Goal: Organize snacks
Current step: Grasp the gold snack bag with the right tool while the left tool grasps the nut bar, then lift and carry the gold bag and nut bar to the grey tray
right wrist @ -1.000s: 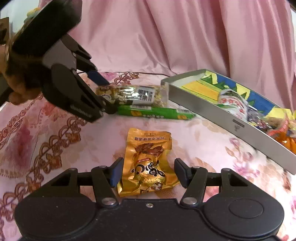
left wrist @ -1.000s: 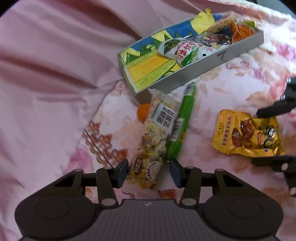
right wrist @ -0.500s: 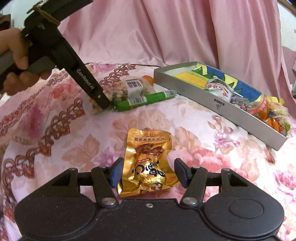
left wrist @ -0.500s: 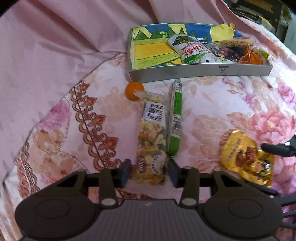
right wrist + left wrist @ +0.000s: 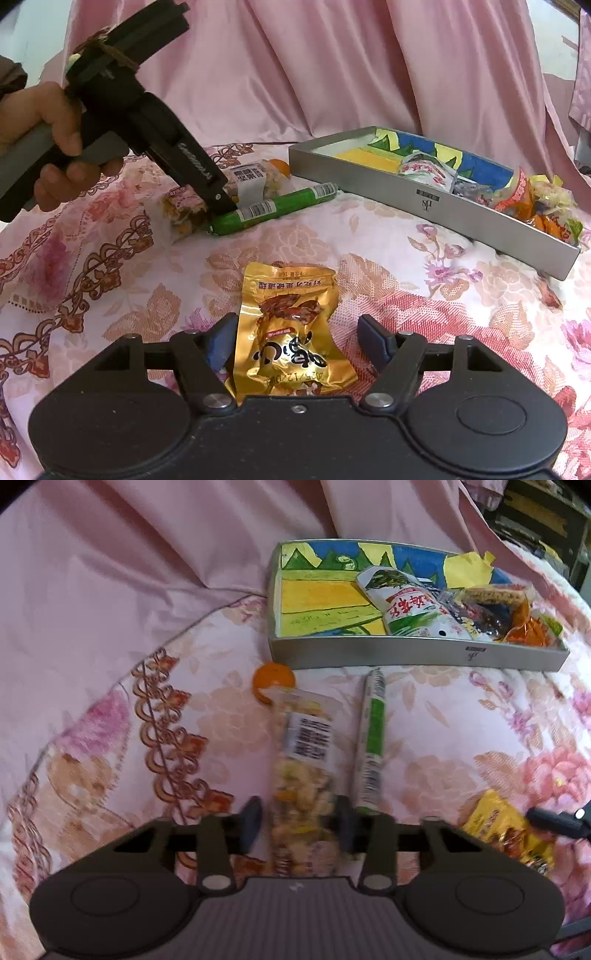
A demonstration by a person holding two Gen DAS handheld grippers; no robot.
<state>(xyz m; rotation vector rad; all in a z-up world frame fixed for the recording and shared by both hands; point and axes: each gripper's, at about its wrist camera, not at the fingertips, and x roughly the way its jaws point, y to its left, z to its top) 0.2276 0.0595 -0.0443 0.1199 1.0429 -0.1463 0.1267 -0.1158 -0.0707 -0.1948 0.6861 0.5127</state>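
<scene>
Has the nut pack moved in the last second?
Yes: the nut pack, between the left claw's closing jaws, has swung left, away from the green stick below the tray; they touched before.

Support: pink floral cloth (image 5: 406, 280) with a brown scroll border, covering a soft surface and rising into plain pink folds behind.
Tray: grey tray (image 5: 406, 659) lying on the cloth at the far side, showing a painted blue, yellow and green floor, holding several packets at one end.
Green stick: green stick snack (image 5: 371, 746) lying just in front of the tray wall, running lengthwise away from it.
Nut packet: clear nut packet (image 5: 306, 768) lying beside the green stick, roughly parallel.
Orange item: small orange round thing (image 5: 271, 677) sitting at the nut packet's far end, near the tray corner.
Gold pouch: gold snack pouch (image 5: 291, 325) lying flat, well apart from the tray.
</scene>
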